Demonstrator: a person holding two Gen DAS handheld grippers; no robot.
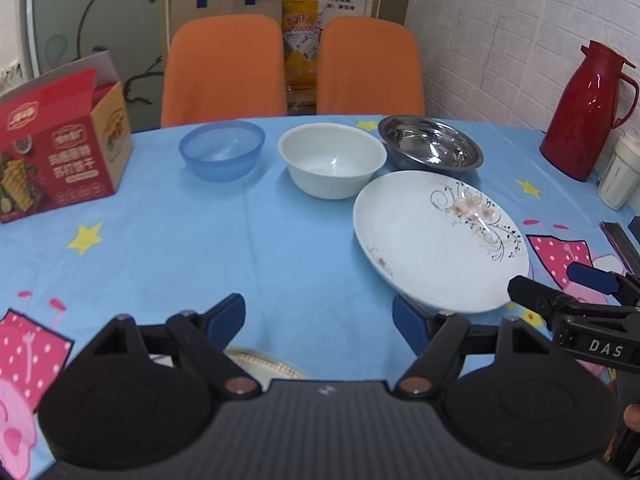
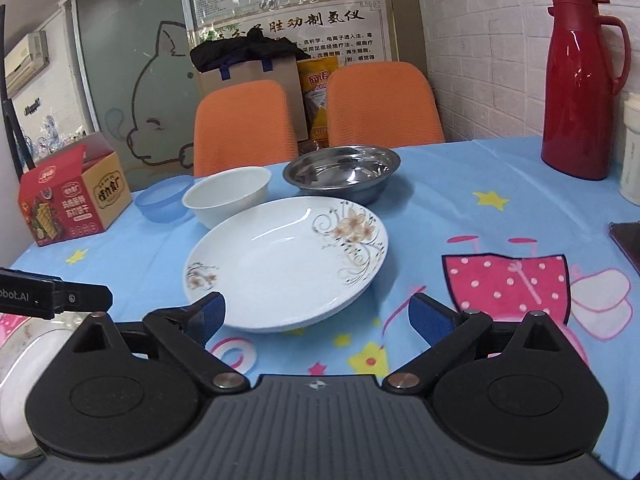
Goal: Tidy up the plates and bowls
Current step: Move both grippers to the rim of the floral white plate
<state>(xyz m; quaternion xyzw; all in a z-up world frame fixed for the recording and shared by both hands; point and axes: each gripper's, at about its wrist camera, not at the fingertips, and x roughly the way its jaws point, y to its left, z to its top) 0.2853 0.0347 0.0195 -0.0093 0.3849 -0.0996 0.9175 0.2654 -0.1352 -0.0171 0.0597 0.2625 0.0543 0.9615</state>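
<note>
- The left tool hovers over the blue cartoon tablecloth on the desk, its blue-padded jaws standing apart with nothing between them.
- Just under the left tool, at the near edge of the desk, part of a plate with a patterned rim shows; most of it is hidden by the tool body.
- The right tool also hangs with its jaws spread and empty; its left pad sits just in front of the near rim of the floral plate without clearly touching it.
- The floral plate lies flat on the desk, white with brown flowers and black swirls, just ahead of the right tool.
- Beyond it stand three bowls in a row: a blue translucent plastic bowl on the left, a white ceramic bowl in the middle, and a stainless steel bowl on the right, close beside the white one.
- The white bowl sits just behind the floral plate's far rim.
- A red snack carton with its flap open stands at the left of the desk.
- A red thermos jug stands at the far right, with a white container beside it.
- Two orange chairs stand behind the desk.
</note>
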